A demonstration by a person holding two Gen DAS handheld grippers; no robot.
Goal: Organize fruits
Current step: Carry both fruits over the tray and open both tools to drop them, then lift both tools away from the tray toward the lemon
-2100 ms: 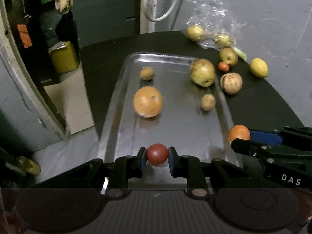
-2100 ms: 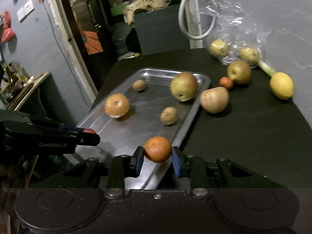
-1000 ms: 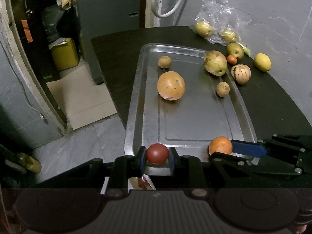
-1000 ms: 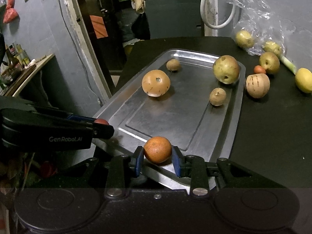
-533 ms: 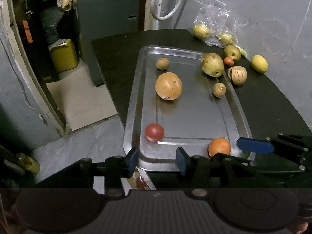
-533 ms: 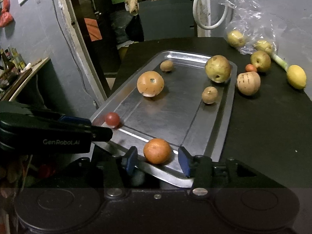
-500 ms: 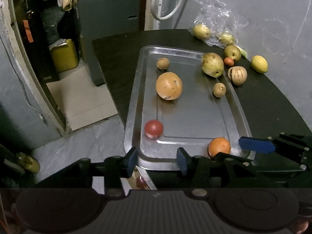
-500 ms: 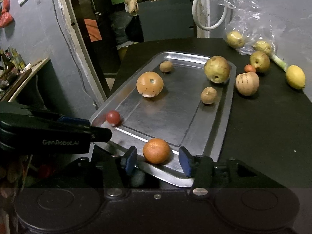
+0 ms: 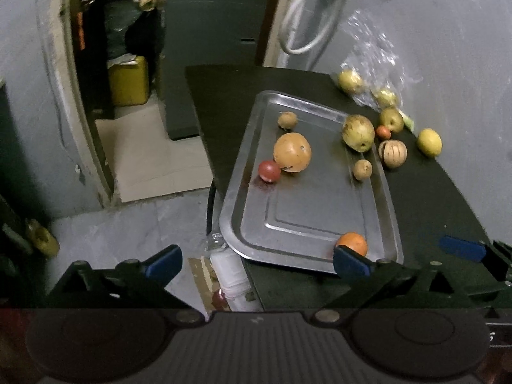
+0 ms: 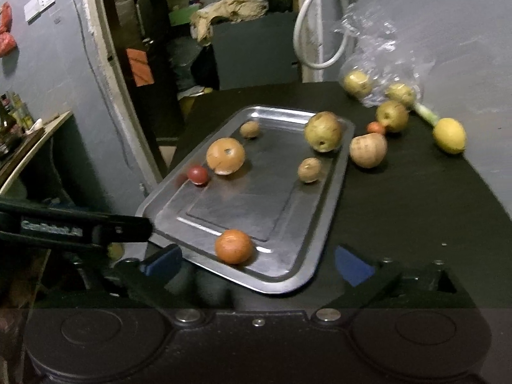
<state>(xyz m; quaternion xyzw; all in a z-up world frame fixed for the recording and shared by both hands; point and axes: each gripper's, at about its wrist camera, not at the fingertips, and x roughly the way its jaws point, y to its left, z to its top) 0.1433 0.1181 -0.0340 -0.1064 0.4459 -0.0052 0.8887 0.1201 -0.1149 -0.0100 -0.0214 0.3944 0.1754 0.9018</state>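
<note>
Looking along the left gripper (image 9: 256,260), its jaws stand wide apart and grasp nothing; they hang off the near corner of the metal tray (image 9: 390,211), over the floor. The small red fruit (image 9: 269,171) lies on the tray's left side, touching or just beside the large orange-tan fruit (image 9: 292,156). Round and smooth-skinned, it will likely roll on bare metal; take it across its widest part with light pressure, as it may bruise. The orange (image 9: 352,244) sits at the tray's near edge.

From the right wrist view, the right gripper (image 10: 257,260) is likewise spread wide and empty, with the orange (image 10: 233,245) resting on the tray (image 10: 332,192) just ahead of its jaws, untouched. The orange looks firm and moderately light; grip it at the equator. Several fruits are on the dark surface (image 10: 400,208) off the tray: a striped tan one (image 10: 368,149), a lemon (image 10: 449,135), and more near the plastic bag (image 10: 380,60).
</note>
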